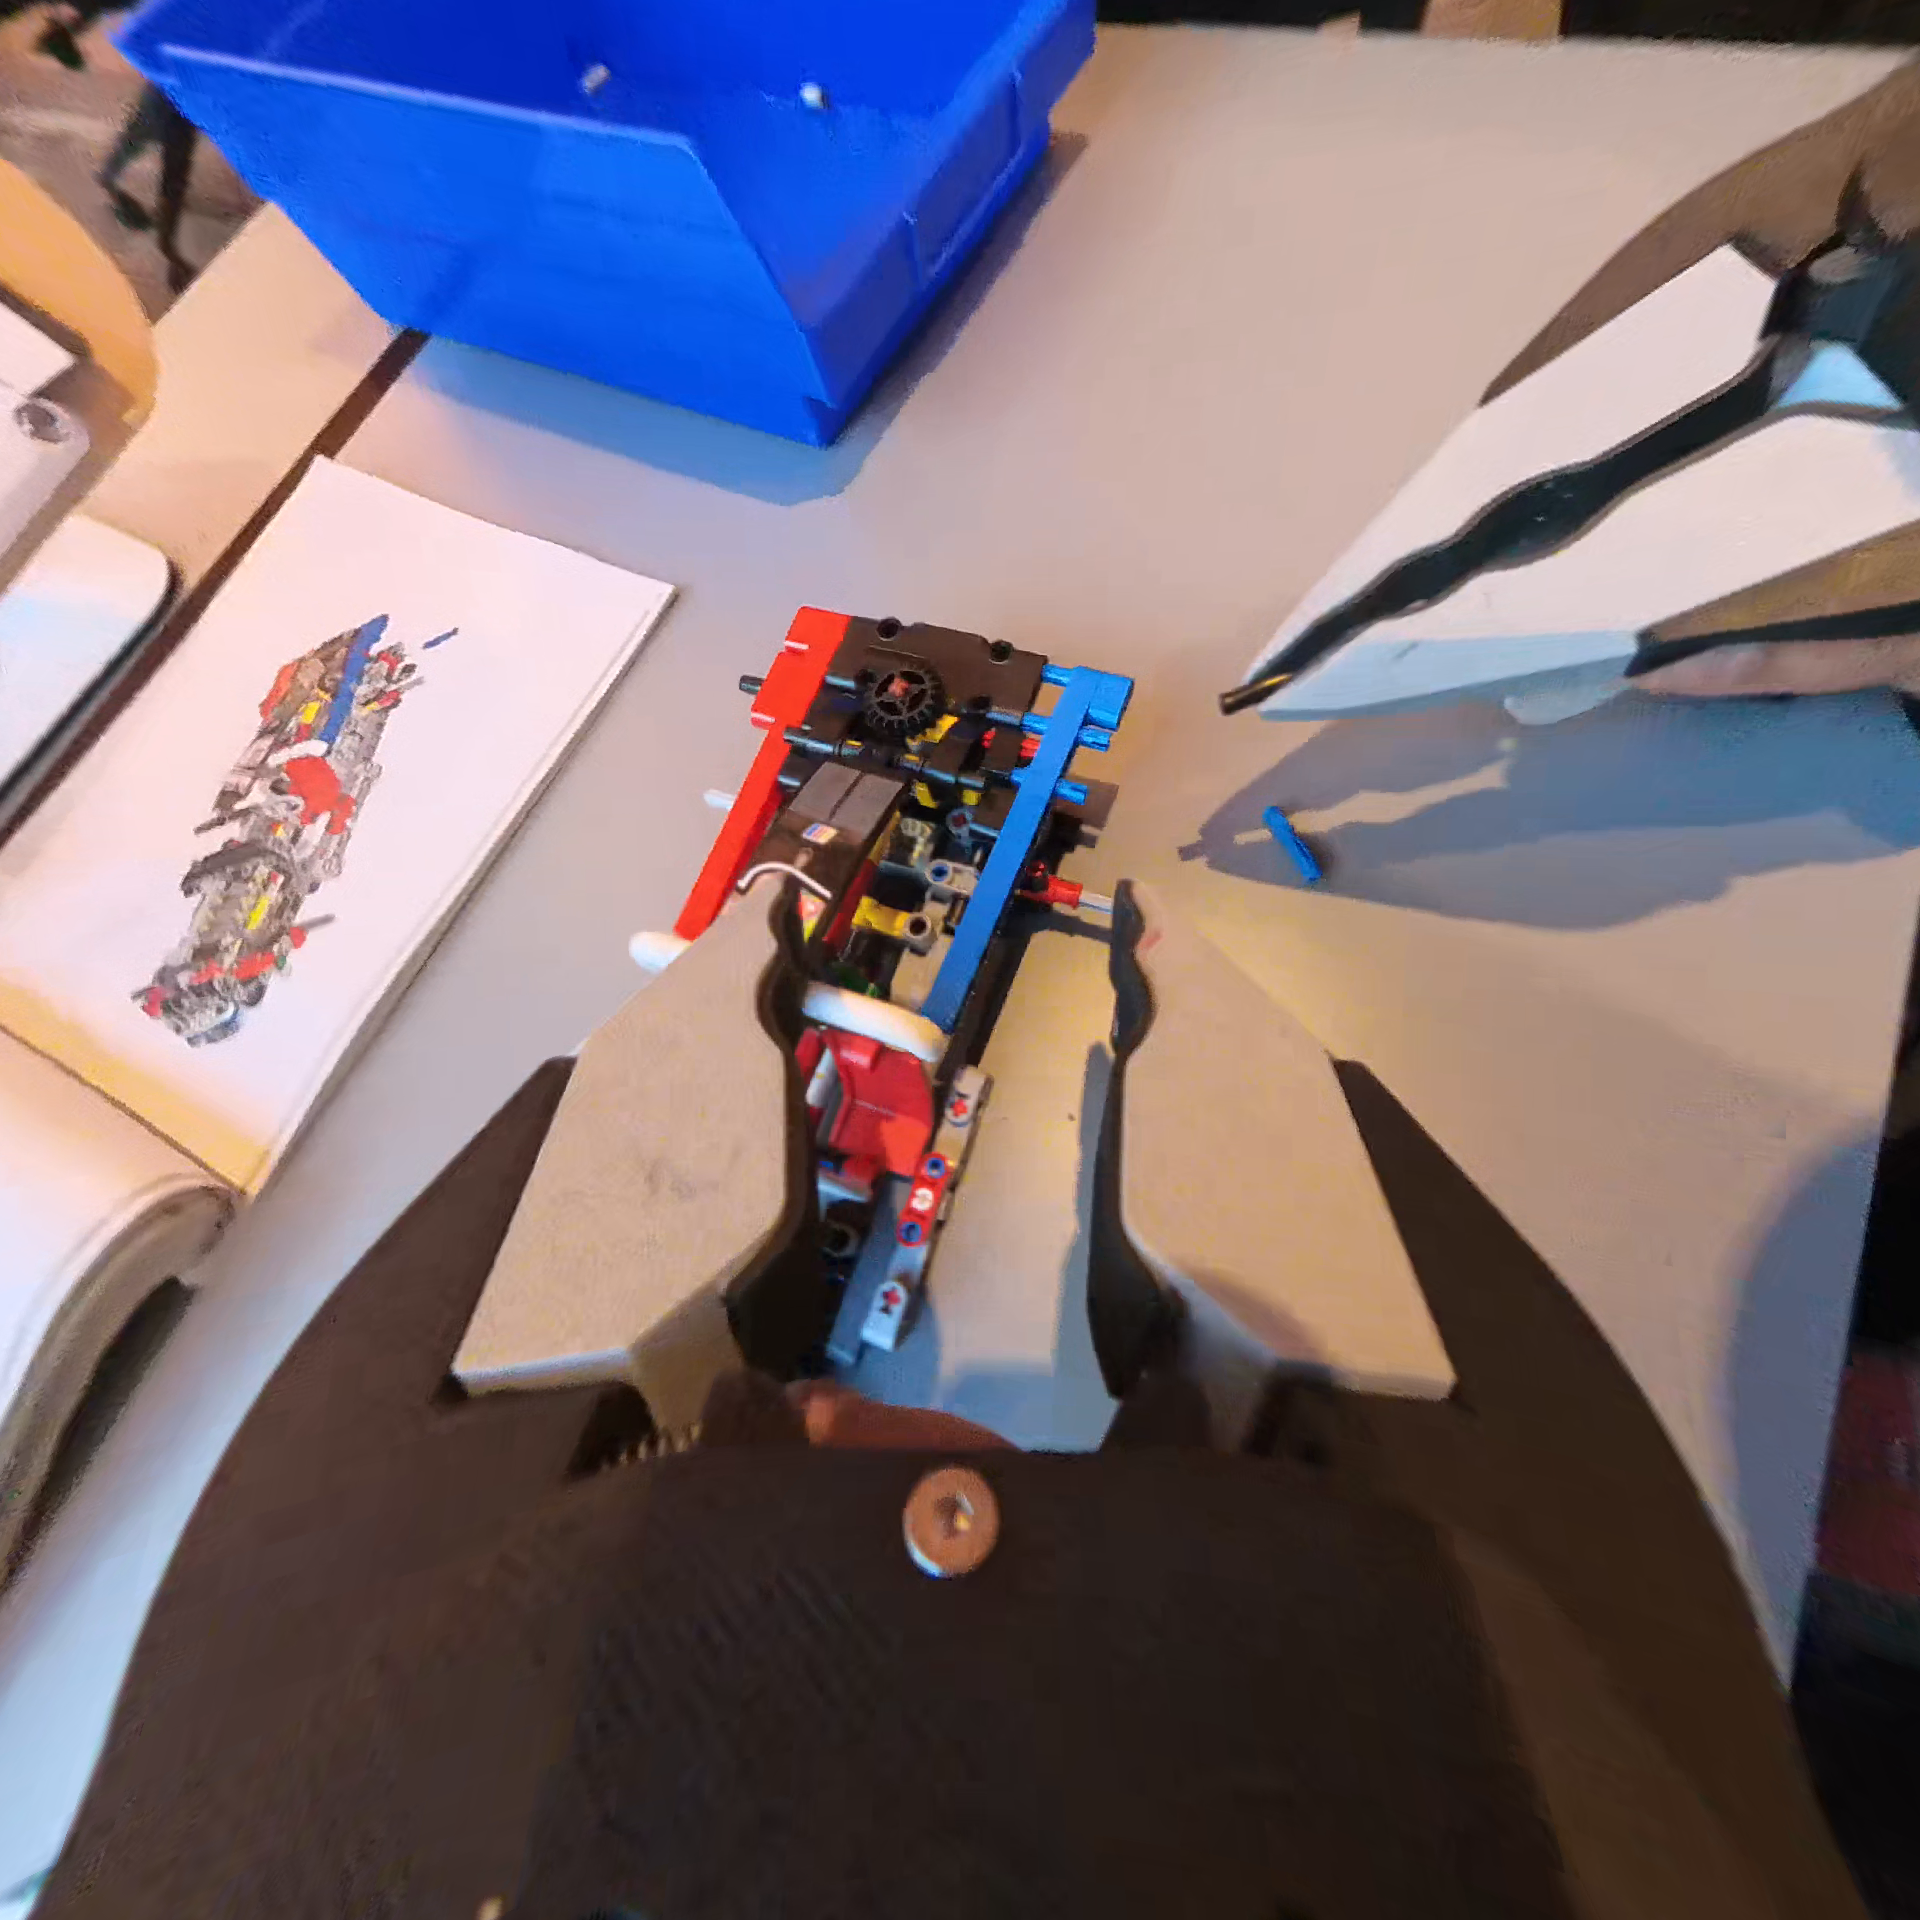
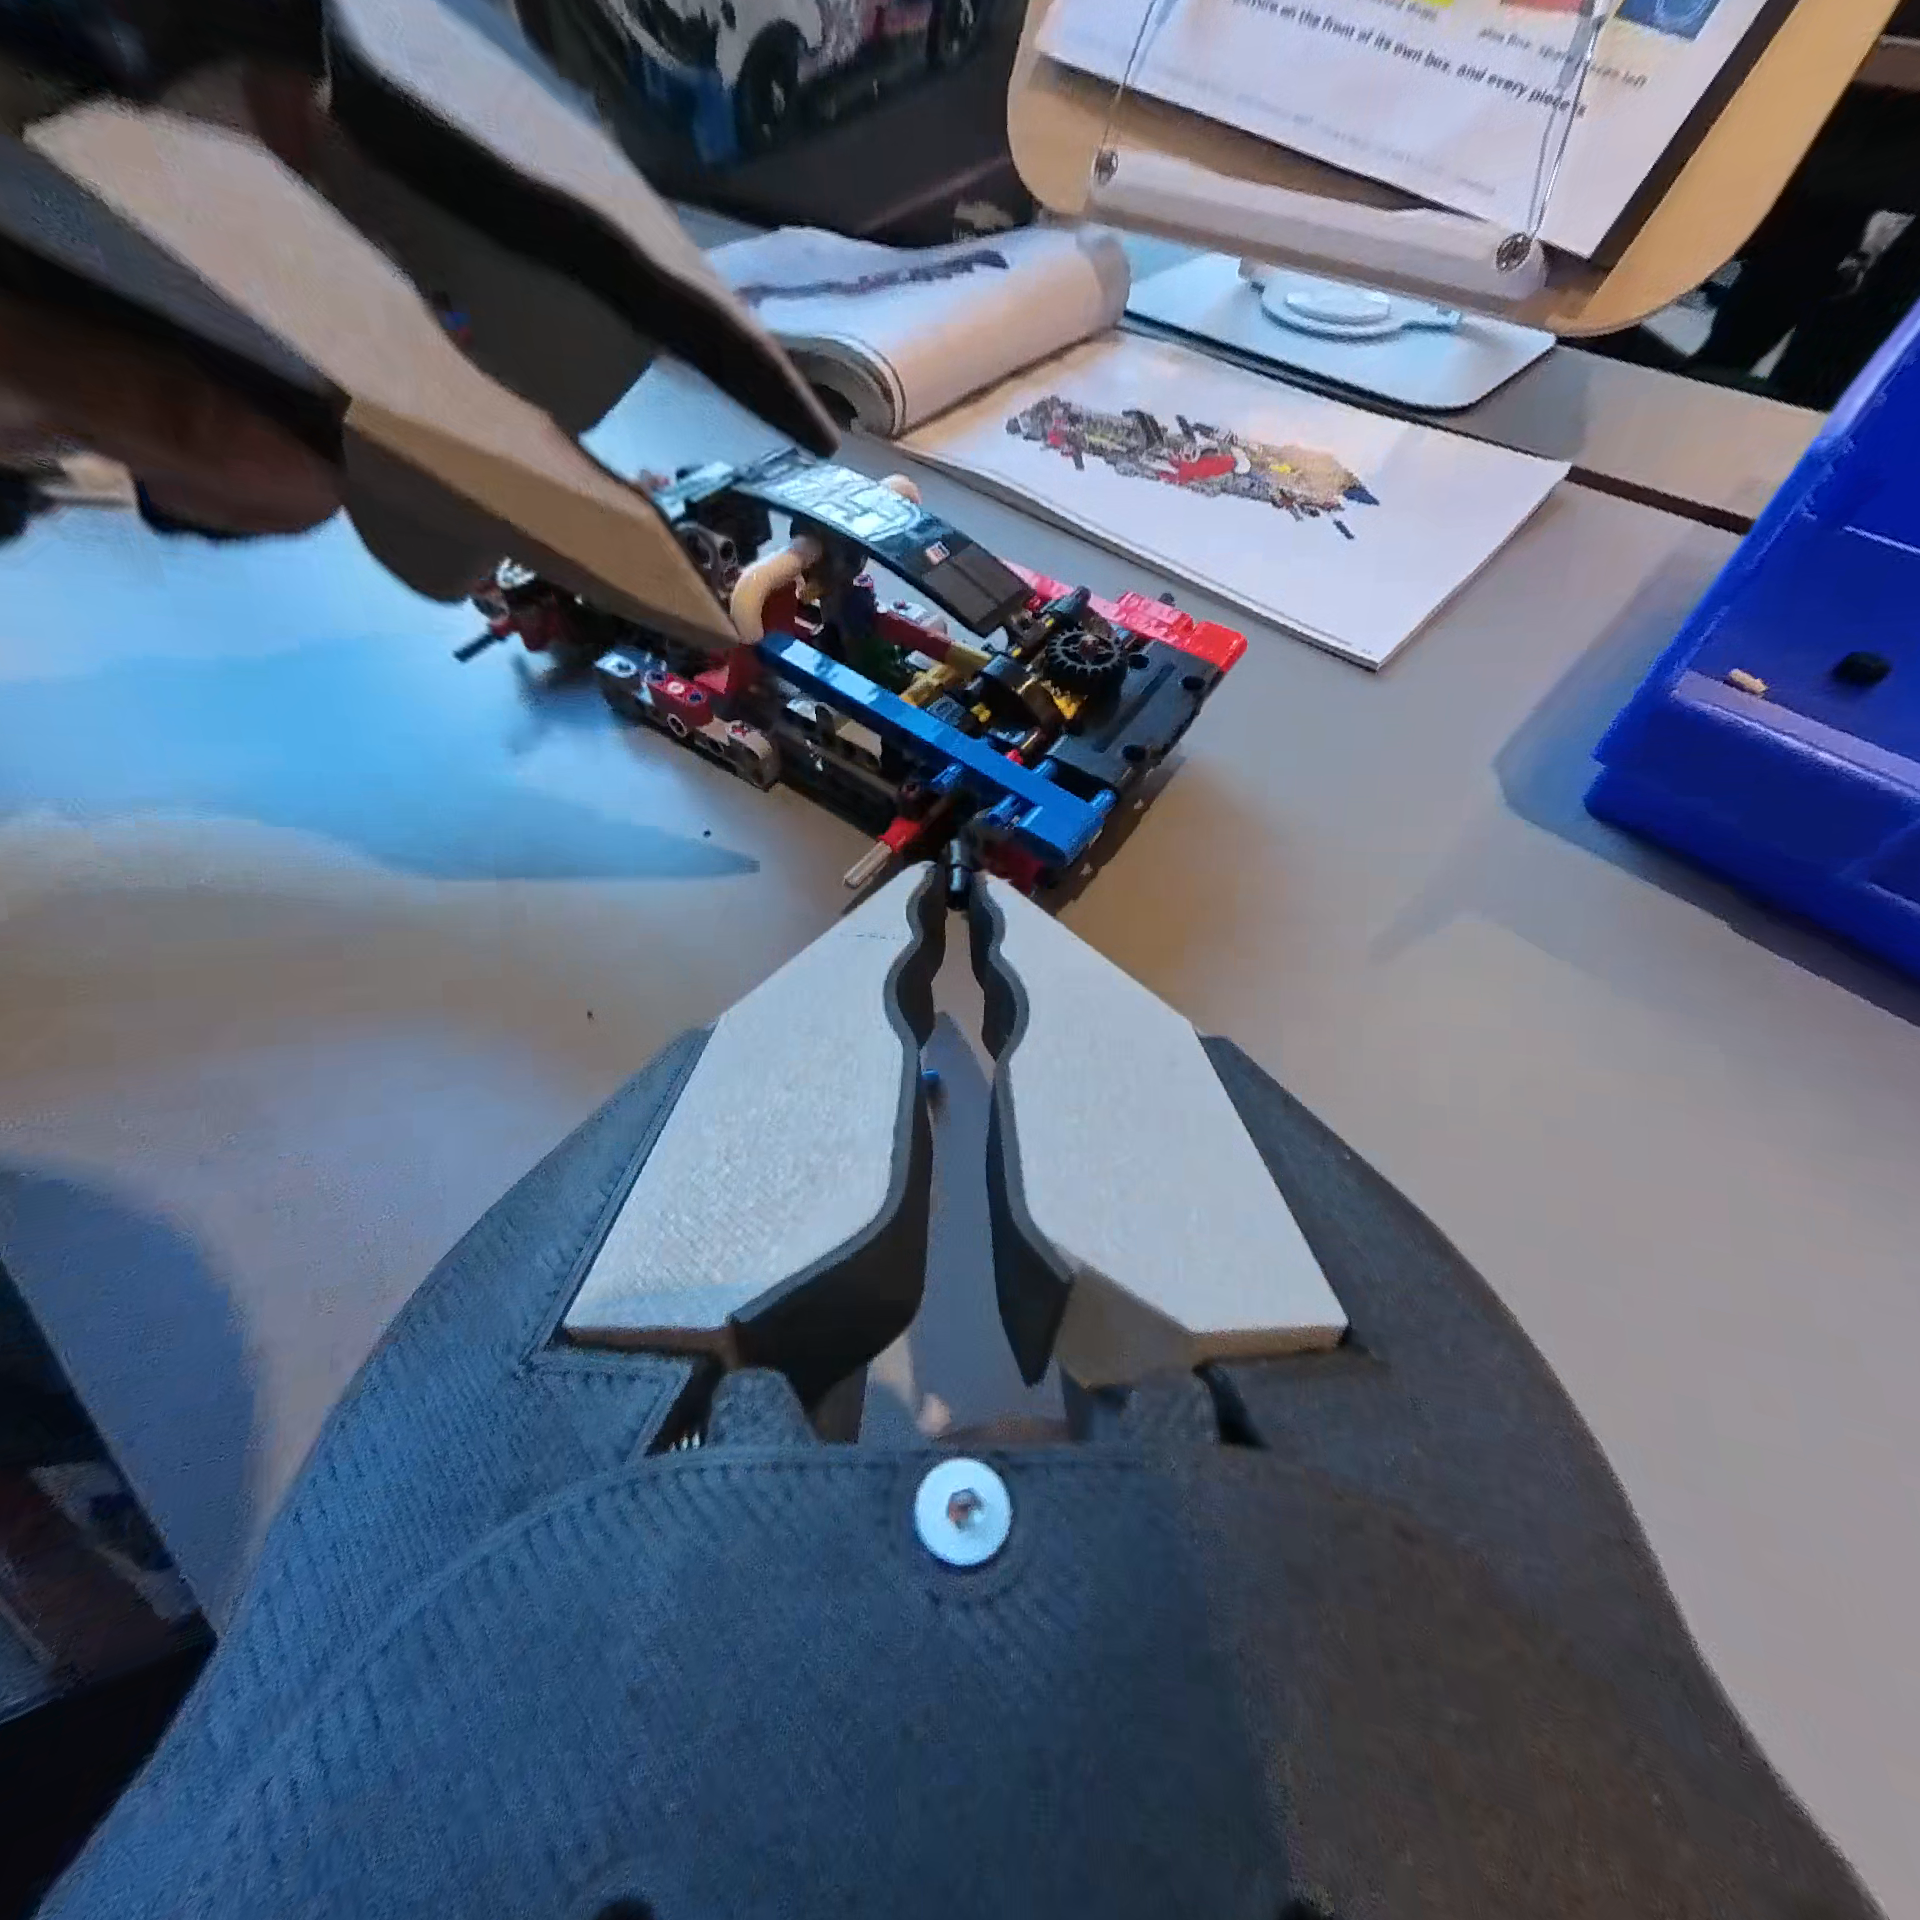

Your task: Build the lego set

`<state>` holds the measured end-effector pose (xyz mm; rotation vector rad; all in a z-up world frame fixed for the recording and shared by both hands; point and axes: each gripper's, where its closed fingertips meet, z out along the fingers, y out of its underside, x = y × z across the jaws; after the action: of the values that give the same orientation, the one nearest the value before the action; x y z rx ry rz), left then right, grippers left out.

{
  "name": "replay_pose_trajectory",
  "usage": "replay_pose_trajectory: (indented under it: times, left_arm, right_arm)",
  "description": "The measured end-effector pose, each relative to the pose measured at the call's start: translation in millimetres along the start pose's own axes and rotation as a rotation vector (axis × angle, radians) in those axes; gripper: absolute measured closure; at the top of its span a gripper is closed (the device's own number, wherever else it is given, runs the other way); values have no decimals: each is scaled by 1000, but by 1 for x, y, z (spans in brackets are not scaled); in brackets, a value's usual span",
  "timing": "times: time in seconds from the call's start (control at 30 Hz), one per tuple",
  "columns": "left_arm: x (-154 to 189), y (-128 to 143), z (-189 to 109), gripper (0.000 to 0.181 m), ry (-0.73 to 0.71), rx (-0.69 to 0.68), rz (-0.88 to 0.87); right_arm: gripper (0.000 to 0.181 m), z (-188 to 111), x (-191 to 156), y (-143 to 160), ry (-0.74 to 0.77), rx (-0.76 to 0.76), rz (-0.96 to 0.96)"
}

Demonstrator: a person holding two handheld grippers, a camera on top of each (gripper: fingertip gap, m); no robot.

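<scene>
You had the left gripper (image 1: pixel 951 914) spread wide around the lego chassis (image 1: pixel 914 831) on the table (image 1: pixel 1351 312), apparently to steady it. Your right gripper (image 2: pixel 958 883) was pinched on a small black pin (image 2: pixel 954 871), its tip near the blue beam (image 2: pixel 935 743), seemingly for insertion. Farther off lay the open instruction booklet (image 2: pixel 1299 561) and the blue bin (image 1: pixel 623 208).

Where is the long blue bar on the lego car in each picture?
Left wrist view: the long blue bar runs up the right side of the lego car, just above the picture's middle.
Right wrist view: the bar lies slantwise along the car's near side, above the middle, ending by the right tool.
Shared landmark: the black gear sits near the bar's far end in both.
</scene>
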<state>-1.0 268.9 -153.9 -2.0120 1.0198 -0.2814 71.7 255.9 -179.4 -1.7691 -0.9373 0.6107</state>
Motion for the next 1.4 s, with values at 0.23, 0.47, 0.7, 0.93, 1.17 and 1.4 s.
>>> replay_pose_trajectory:
  times: [0.23,0.47,0.7,0.93,1.17,1.4]
  left_arm:
    - [-17,-9,16,93,84,-75,68]
    - [-21,23,42,82,122,-322,203]
    - [-30,50,54,91,102,-478,261]
    - [-29,61,57,87,184,-561,226]
    - [-28,69,61,82,227,-636,223]
    - [-27,59,52,84,253,-616,206]
  right_arm:
    - [180,3,-2,9,32,-65,-43]
    - [180,1,-1,17,56,-112,-103]
    - [180,-5,7,16,46,-92,-65]
    - [180,-3,5,15,21,-83,-70]
    - [180,-4,7,11,3,-53,-51]
    - [180,-8,9,8,-12,-28,-37]
